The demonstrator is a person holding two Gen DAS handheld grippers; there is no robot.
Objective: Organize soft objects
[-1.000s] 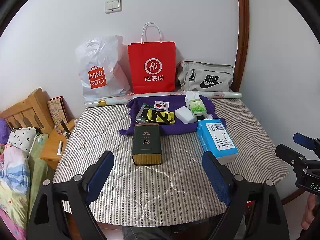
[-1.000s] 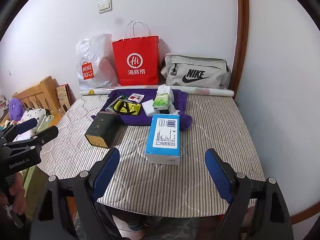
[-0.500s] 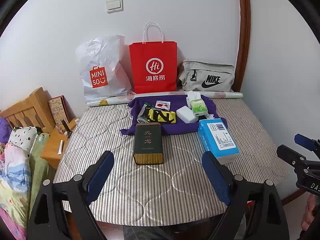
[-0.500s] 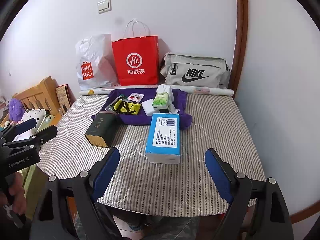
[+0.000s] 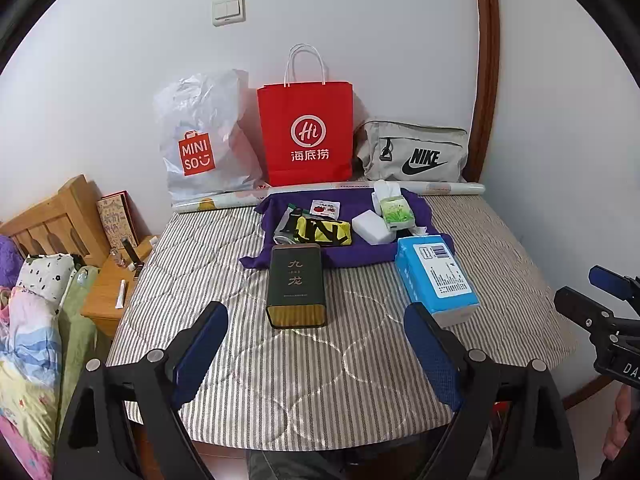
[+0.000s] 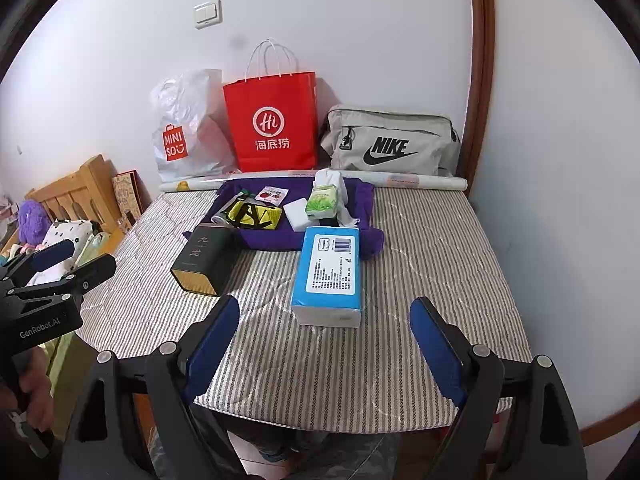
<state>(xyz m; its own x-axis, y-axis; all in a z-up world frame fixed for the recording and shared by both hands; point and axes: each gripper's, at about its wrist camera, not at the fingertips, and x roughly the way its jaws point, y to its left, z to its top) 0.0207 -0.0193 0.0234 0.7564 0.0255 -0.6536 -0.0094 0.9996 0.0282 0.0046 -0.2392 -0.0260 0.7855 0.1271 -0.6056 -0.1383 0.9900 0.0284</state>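
Left wrist view looks down the left tool [image 5: 316, 344], whose blue-padded fingers stand spread wide with nothing between them, held back over the near edge of the bench [image 5: 280, 380] so the whole spread stays in sight. The right tool [image 6: 324, 344] is likewise released and empty, hovering short of the blue tissue pack [image 6: 329, 274], which lies flat on the striped cover straight ahead of it. The soft things are gathered at the far middle: a purple cloth [image 5: 360, 252] is spread as a base, and on it sit a yellow-and-black pouch [image 5: 324, 232], a white sponge block [image 5: 372, 226], a green tissue packet [image 5: 396, 212] and a small red-printed sachet [image 5: 325, 207]. The blue pack rests partly off the cloth's near right corner, and a dark green tin [image 5: 296, 282] lies on its side just off the near left edge. Three bags stand against the wall, likely as places to put things: a white plastic bag [image 5: 200, 140], a red paper bag [image 5: 306, 132] and a grey sling bag [image 5: 412, 156]. Whether sorting lies ahead or is done, the layout cannot settle.
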